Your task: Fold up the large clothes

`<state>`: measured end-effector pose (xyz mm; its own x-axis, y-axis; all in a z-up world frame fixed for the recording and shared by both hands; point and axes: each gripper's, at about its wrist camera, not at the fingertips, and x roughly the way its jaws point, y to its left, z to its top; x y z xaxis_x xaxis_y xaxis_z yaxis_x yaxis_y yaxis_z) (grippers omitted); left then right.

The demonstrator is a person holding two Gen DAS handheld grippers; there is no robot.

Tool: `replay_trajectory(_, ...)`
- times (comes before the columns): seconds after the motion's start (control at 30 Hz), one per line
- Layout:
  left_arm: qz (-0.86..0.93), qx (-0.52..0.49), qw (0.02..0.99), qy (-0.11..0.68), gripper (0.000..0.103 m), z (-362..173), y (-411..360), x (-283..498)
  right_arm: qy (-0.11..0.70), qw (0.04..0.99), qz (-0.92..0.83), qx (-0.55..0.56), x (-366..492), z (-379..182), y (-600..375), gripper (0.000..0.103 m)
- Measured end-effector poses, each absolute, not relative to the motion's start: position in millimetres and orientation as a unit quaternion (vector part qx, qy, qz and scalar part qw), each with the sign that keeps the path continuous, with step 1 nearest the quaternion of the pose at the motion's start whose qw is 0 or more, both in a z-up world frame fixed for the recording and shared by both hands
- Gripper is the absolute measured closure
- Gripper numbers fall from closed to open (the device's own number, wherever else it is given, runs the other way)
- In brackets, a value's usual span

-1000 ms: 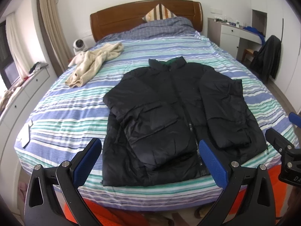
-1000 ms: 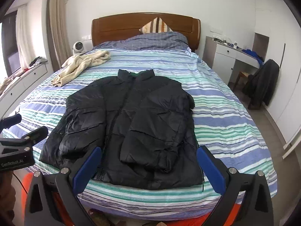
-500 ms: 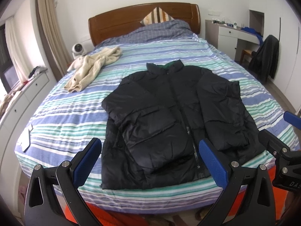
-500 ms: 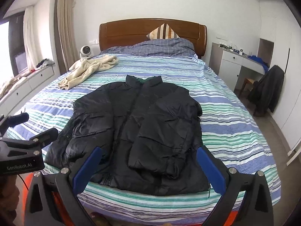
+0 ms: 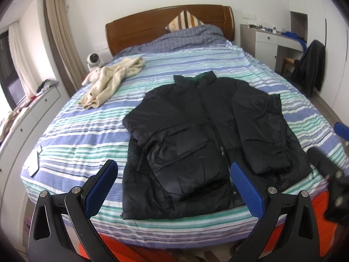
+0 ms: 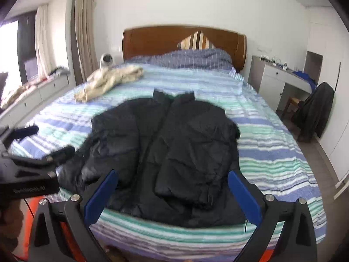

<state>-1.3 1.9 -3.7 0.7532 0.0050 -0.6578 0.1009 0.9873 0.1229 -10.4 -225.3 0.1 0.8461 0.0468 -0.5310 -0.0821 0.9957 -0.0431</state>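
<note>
Both claws raised a bit higher than before, left claw and right claw spread wide, holding nothing; black puffer jacket flat on striped bed, sleeves folded in, collar toward headboard; right view blurred, left sharp; beige garment beyond

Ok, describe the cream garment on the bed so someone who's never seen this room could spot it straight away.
Start at the bed with the blue and green striped cover and look toward its wooden headboard. On the window side lies a crumpled cream fleecy garment, apart from the black puffer jacket. It is the only pale, rumpled piece; the jacket is dark and laid flat.
</note>
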Motion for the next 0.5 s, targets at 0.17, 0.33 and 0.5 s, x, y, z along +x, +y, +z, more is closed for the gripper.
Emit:
replay_trajectory(0.17, -0.026, 0.072, 0.933, 0.352, 0.000, -7, 3, -2, 0.272, 0.961, 0.039, -0.016, -11, 2, -234, 0.000)
replay_trajectory(0.33, -0.020, 0.082, 0.932, 0.353, 0.000, -9, 4, -2, 0.279, 0.956, 0.078, -0.035, -8, -11, -230, 0.000)
replay_trajectory(0.5, -0.012, 0.073, 0.931, 0.356, 0.000, -12, 11, -4, 0.320, 0.930, 0.107, -0.144, 26, -71, -219, 0.000)
